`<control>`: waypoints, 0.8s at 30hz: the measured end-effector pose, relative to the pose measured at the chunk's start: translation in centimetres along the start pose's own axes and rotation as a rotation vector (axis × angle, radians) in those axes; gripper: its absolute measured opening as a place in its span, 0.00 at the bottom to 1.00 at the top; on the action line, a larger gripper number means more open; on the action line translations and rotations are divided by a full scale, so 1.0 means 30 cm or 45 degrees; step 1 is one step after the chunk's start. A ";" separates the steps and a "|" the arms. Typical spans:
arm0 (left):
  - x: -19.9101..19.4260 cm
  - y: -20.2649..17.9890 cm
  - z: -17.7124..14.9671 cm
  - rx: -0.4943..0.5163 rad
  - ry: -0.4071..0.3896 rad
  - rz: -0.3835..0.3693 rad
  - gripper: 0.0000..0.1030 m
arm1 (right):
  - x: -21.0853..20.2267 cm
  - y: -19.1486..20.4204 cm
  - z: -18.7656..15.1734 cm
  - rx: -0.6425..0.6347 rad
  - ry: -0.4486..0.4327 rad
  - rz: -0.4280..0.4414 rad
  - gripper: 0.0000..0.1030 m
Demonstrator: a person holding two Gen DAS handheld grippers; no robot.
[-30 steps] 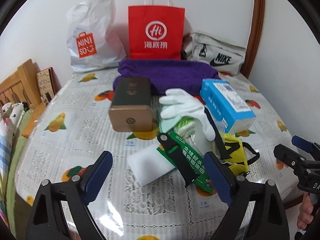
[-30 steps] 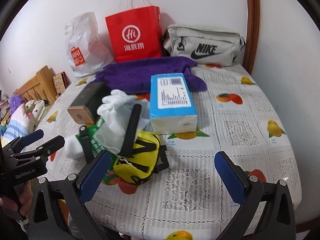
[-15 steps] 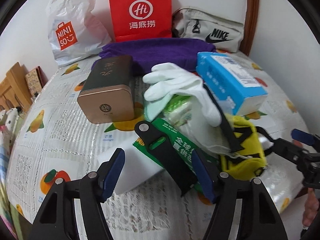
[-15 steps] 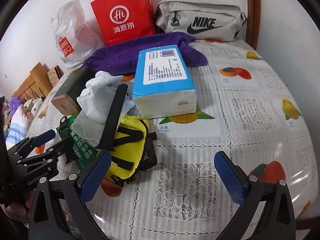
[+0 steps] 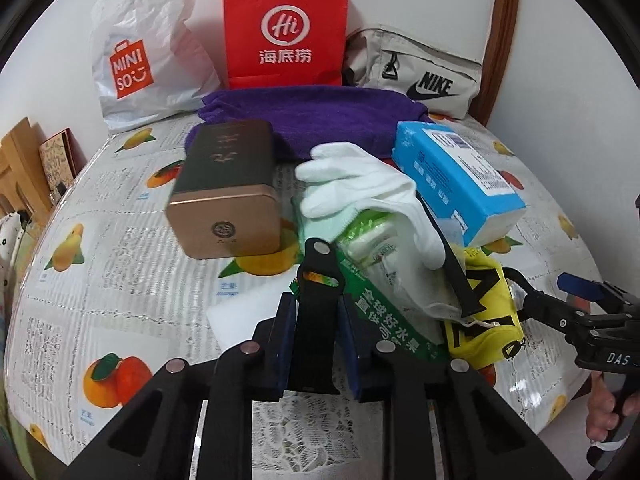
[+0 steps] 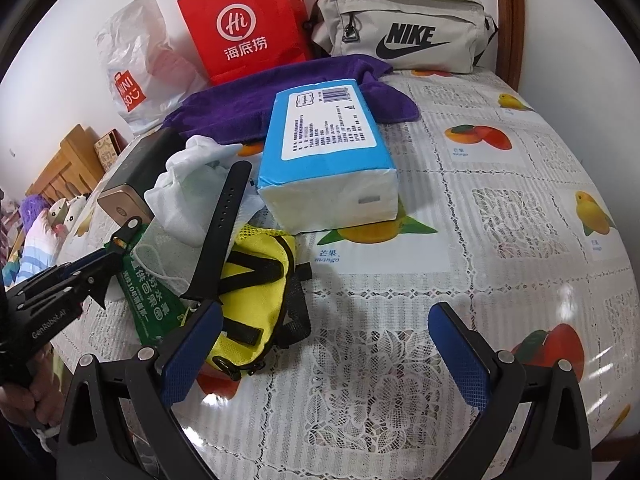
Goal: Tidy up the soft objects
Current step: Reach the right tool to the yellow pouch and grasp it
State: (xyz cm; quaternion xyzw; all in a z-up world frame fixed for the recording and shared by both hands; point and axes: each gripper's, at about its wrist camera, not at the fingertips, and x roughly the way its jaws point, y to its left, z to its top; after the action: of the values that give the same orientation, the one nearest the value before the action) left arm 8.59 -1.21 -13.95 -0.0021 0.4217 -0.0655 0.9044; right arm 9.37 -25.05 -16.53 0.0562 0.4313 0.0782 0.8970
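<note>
The black strap (image 5: 316, 280) at the near edge of the pile is pinched between the blue pads of the left tongs (image 5: 316, 344), whose jaws have just been closing on it. It lies over a green bag (image 5: 384, 320), with a white glove (image 5: 360, 184), a yellow pouch (image 5: 480, 312) and a blue tissue pack (image 5: 456, 176) crowded beyond on the desk (image 5: 120, 264). The right tongs (image 6: 324, 352) hang wide apart and empty just beside the pouch. Lifting now may drag the green bag or topple the glove, since everything overlaps; the thin strap could also slip out.
</note>
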 end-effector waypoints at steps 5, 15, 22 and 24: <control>-0.006 0.024 -0.002 0.024 -0.003 0.001 0.20 | 0.003 0.019 0.002 -0.013 0.003 0.022 0.99; 0.009 0.043 -0.043 0.084 0.034 0.038 0.23 | 0.002 0.067 0.004 -0.079 0.006 0.016 0.99; 0.002 0.032 -0.054 0.122 0.010 0.032 0.20 | 0.003 0.064 0.010 -0.075 0.003 0.007 0.99; -0.006 0.044 -0.049 0.099 0.005 0.011 0.20 | 0.002 0.064 0.006 -0.076 0.003 0.008 0.99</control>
State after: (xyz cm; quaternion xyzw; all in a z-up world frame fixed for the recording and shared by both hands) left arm 7.51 0.19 -14.84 0.0350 0.4205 -0.0781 0.9032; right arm 9.37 -23.16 -16.15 0.0307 0.4297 0.0938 0.8976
